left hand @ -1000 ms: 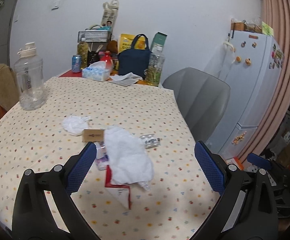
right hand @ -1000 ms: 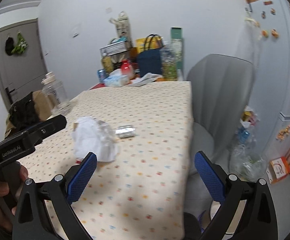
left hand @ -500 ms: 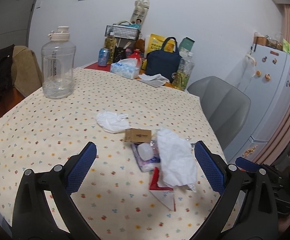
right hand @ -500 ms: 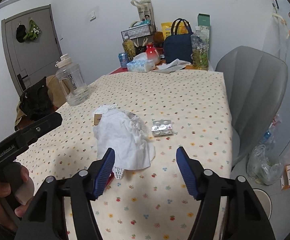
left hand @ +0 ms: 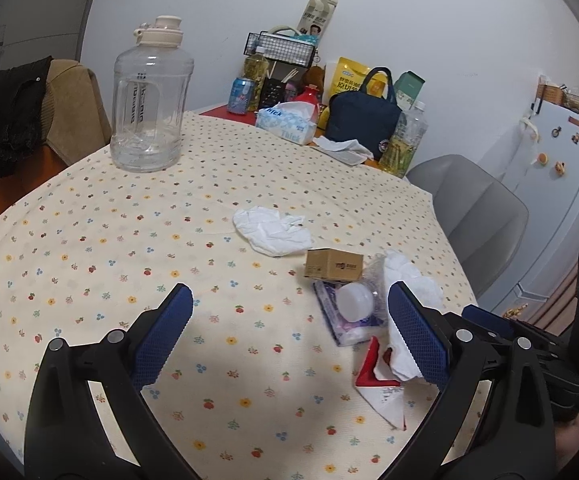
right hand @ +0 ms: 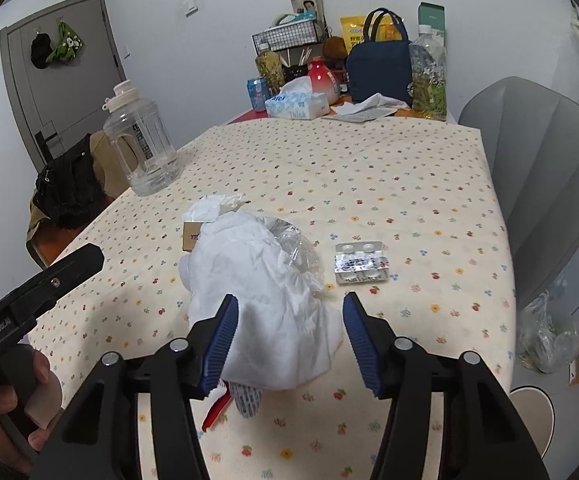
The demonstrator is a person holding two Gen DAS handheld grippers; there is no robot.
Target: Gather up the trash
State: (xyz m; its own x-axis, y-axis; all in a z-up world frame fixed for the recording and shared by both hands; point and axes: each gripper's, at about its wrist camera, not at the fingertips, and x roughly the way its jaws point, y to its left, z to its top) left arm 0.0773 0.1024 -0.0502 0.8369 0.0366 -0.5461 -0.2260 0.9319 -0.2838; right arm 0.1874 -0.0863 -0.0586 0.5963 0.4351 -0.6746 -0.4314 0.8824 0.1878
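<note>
A crumpled white paper tissue (right hand: 265, 304) lies on the flower-dotted cloth counter (right hand: 389, 184). The right tool (right hand: 287, 334) is closing around it, pads not yet pressing. The left tool (left hand: 289, 336) gapes wide, empty.

My left gripper (left hand: 289, 336) and right gripper (right hand: 289, 336): black plastic arms with silver screws, blue ribbed pads (right hand: 221, 336); white lettering marks the left's black handle, seen from the right wrist.
</note>
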